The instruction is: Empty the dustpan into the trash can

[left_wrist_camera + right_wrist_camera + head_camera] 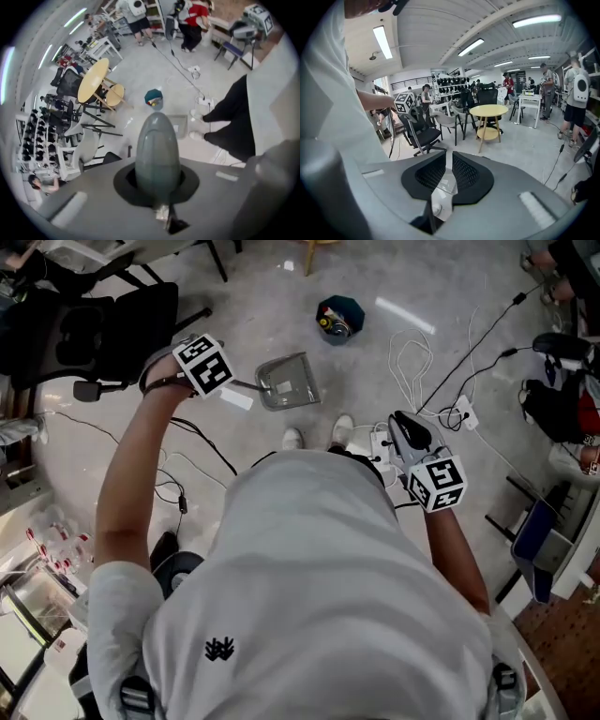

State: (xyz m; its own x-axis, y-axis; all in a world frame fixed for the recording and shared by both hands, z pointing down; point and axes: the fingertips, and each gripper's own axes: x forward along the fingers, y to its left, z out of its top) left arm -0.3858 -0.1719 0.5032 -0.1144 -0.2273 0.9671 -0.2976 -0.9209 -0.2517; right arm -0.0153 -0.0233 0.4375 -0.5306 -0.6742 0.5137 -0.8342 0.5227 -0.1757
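A grey dustpan hangs low over the floor ahead of the person's shoes. My left gripper is shut on its handle, its marker cube on top. In the left gripper view the jaws point steeply down and close round the grey-green rounded handle; the pan shows beyond it. A small dark blue trash can with rubbish inside stands on the floor just past the pan, also seen as the trash can. My right gripper is held at the person's right side, its black mesh pads together, gripping nothing I can make out.
White and black cables and a power strip lie on the floor at the right. A black office chair stands at the left. A round yellow table and more chairs stand beyond. Several people stand at the room's far side.
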